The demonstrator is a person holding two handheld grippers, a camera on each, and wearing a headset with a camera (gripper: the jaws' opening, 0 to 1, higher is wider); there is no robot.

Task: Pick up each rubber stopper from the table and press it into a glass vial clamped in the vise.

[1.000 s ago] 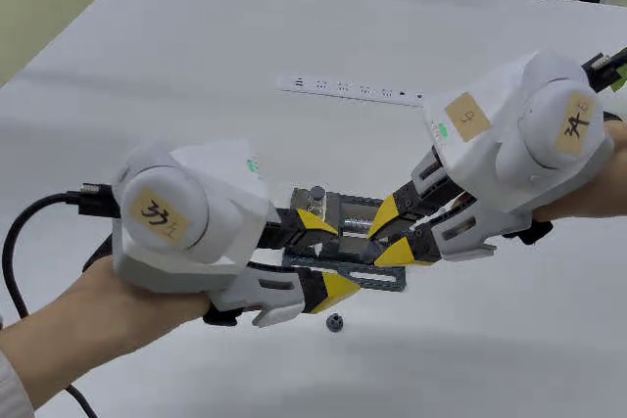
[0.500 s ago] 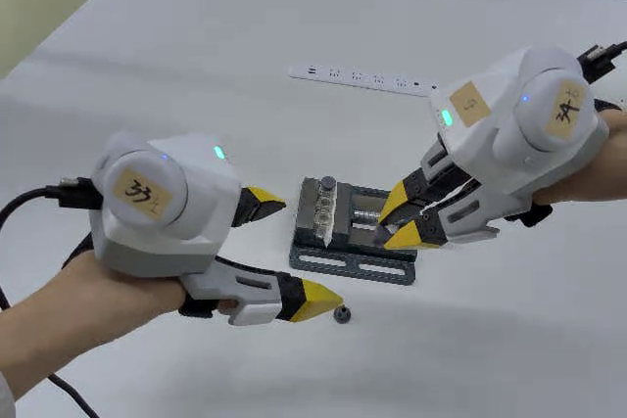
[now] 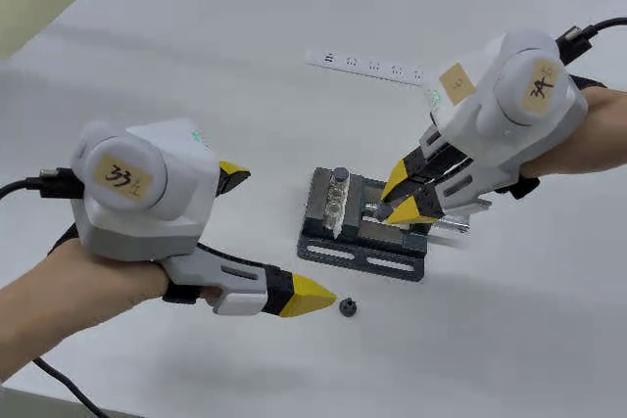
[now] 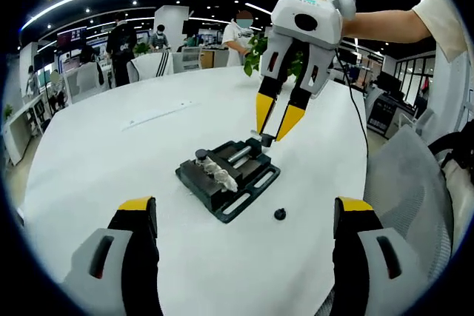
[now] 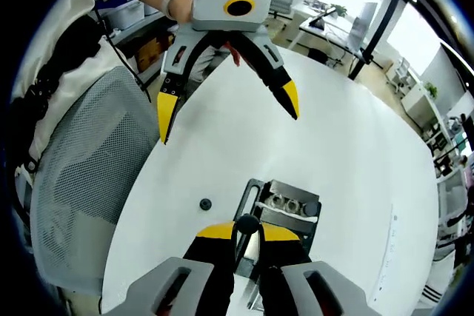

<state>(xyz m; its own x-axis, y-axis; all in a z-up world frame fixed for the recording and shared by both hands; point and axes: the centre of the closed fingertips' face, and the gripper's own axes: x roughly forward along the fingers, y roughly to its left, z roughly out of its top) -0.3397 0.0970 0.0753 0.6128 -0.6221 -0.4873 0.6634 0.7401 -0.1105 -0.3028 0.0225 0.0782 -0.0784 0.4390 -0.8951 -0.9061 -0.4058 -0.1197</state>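
A small dark vise point(image 3: 328, 240) stands mid-table with a row of glass vials point(image 3: 335, 209) clamped in its jaws; the far vial carries a dark stopper point(image 3: 340, 175). One loose rubber stopper point(image 3: 347, 307) lies on the table just in front of the vise, also seen in the left gripper view point(image 4: 280, 214). My left gripper point(image 3: 271, 235) is open wide, left of the vise, its lower tip close to the loose stopper. My right gripper point(image 3: 397, 205) is at the vise's right end, shut on the vise handle point(image 5: 246, 224).
A white power strip point(image 3: 367, 66) lies farther back on the white table point(image 3: 196, 56). A grey mesh chair point(image 4: 415, 183) stands by the table's edge. People and desks are in the room behind.
My left gripper has drawn back to the left, away from the vise, and its jaws have spread wider. My right gripper has closed in on the vise handle. The vise and loose stopper stayed put.
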